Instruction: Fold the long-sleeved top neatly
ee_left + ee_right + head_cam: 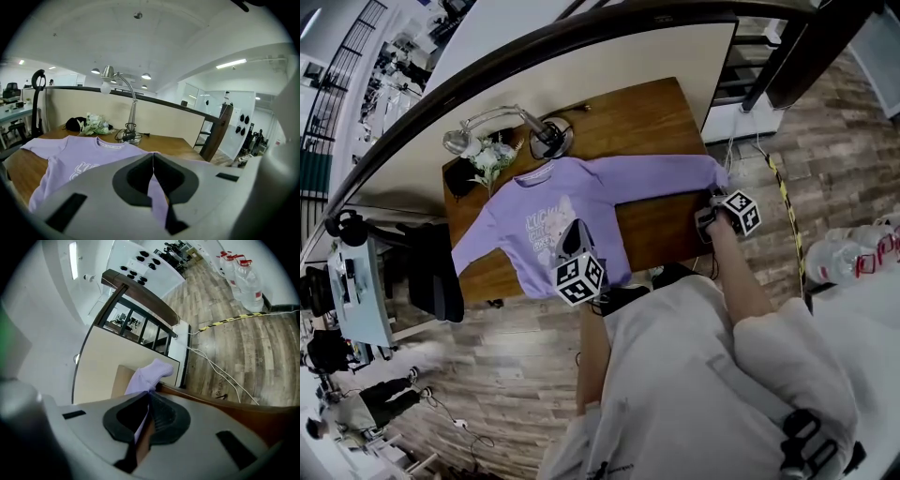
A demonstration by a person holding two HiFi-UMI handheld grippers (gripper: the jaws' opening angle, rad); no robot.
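Lilac long-sleeved top (572, 202) face-up on the table (656, 112) (sleeves spread wide)

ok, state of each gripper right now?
Left gripper: closed, pinching the purple top at its near edge.
Right gripper: closed, pinching the sleeve near its cuff.

top (572, 192): 1 | grippers (574, 229) (713, 200): 2 | lamp (549, 139): 1 | table (647, 112): 1

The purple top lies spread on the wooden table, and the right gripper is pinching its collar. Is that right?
Not quite. The right gripper pinches a sleeve end of the top, not its collar; the right gripper view shows this. The rest is right.
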